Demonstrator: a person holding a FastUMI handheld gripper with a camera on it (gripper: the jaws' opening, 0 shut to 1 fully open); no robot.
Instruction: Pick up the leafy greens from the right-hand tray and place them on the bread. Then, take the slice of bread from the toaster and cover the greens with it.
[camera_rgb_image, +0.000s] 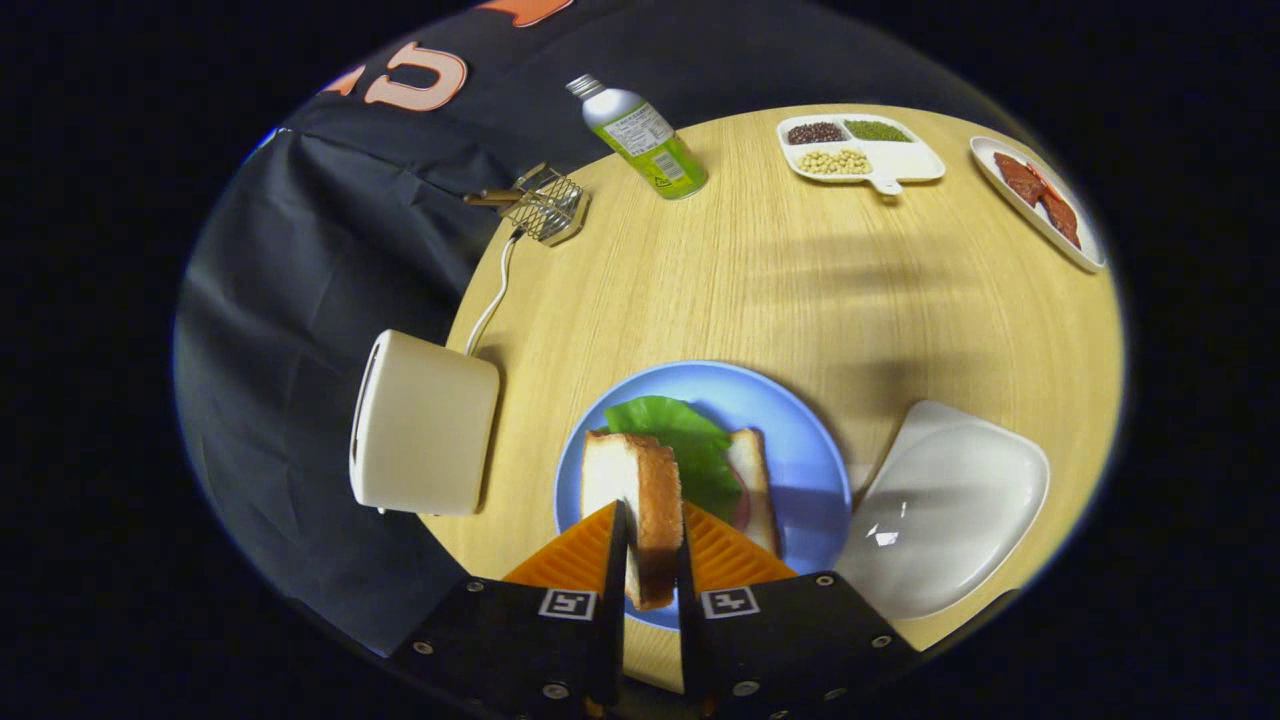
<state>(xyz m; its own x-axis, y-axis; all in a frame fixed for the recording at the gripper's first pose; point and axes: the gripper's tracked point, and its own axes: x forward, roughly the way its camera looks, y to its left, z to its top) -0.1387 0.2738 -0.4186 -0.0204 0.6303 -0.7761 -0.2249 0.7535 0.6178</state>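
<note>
The gripper (652, 545) is clamped on a slice of bread (643, 510), both fingers pressing its flat faces so it stands on edge between them, crust side facing right. It hangs just over the near part of a blue plate (800, 440). On that plate lies the other bread slice (757, 480) with the leafy greens (685, 440) spread over it, plus a bit of something pinkish peeking out under the leaf. So the greens are already on the bread, just beyond the fingertips.

As for writing: the green bottle (645, 140) lying tilted at the far side has a white label with fine print, way too small to read. Each finger mount carries a little square black-and-white marker, no text on those.

The surface is a round light-wood table (860, 290), grain running away from the gripper. A cream toaster (425, 425) sits at its left rim, white cord trailing off toward a small wire rack (548, 205) near the far-left rim. Right of the plate, touching or nearly so, is an empty white tray (945, 505). At the far right sits a divided white dish (862, 150) with dark, green and pale beans in separate compartments, and beside it a long white plate (1040, 200) with reddish strips of meat. Black cloth drapes behind and to the left of the table.
</note>
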